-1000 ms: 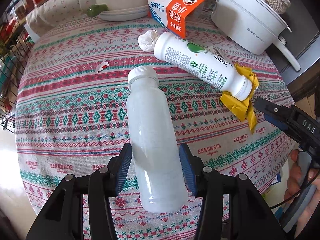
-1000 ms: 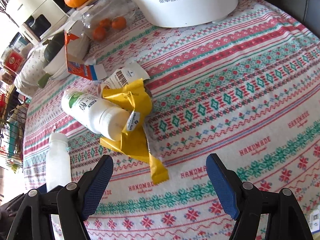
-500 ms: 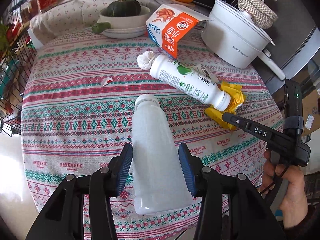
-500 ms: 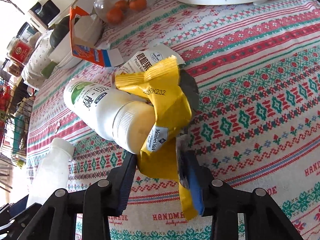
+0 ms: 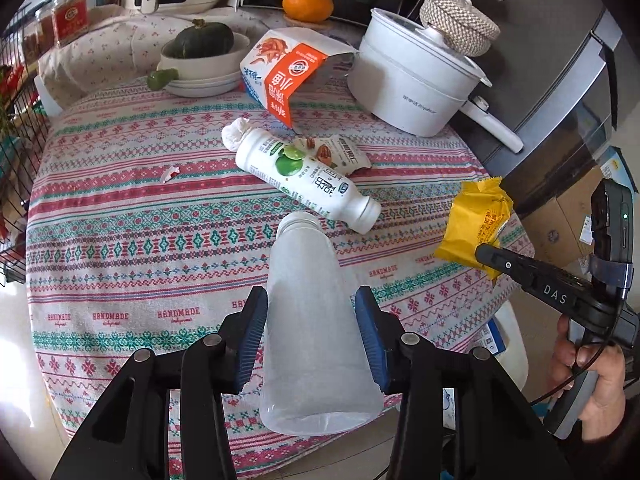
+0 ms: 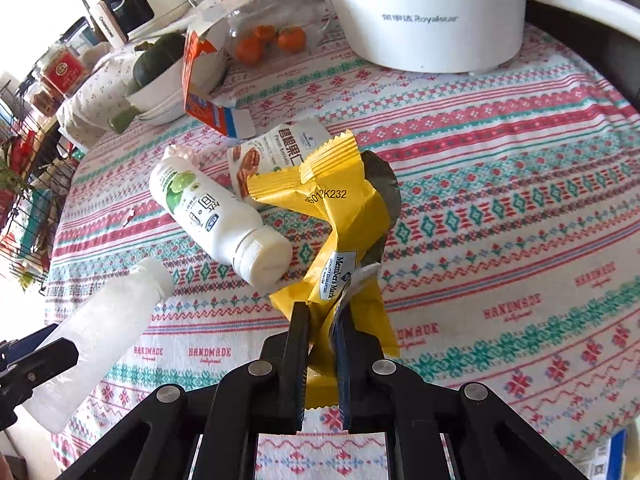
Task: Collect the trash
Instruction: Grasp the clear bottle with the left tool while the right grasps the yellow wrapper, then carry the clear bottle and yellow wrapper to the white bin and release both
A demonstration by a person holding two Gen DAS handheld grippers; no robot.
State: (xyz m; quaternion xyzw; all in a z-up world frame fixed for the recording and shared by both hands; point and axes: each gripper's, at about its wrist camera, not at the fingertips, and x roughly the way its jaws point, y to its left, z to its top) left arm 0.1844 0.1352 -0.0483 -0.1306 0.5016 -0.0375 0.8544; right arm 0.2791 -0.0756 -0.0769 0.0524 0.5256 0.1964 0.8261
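Two pieces of trash were already in hand. The left hand-held gripper (image 5: pixel 311 334) was clamped on a frosted, translucent plastic bottle (image 5: pixel 310 320), lifted off the bench (image 5: pixel 120 248), its long axis running straight forward along the fingers with the white cap end pointing away. The right hand-held gripper (image 6: pixel 322 340) was pinched together on a crumpled yellow foil wrapper (image 6: pixel 340 216), held up above the patterned cloth near the bench's right edge.

What remained lay ahead of both: a white yoghurt-drink bottle with a green lime label (image 5: pixel 304 178) on its side, touching a torn pecan-kernel sachet (image 5: pixel 344 152) and a wad of white tissue (image 5: pixel 236 134). Its long axis ran diagonally, cap end towards the grippers. It lay just beyond the held bottle's cap, so the left side seemed nearer, though both were full and would probably need emptying first. A small red-and-white paper scrap (image 5: pixel 169 173) sat well apart to the left.
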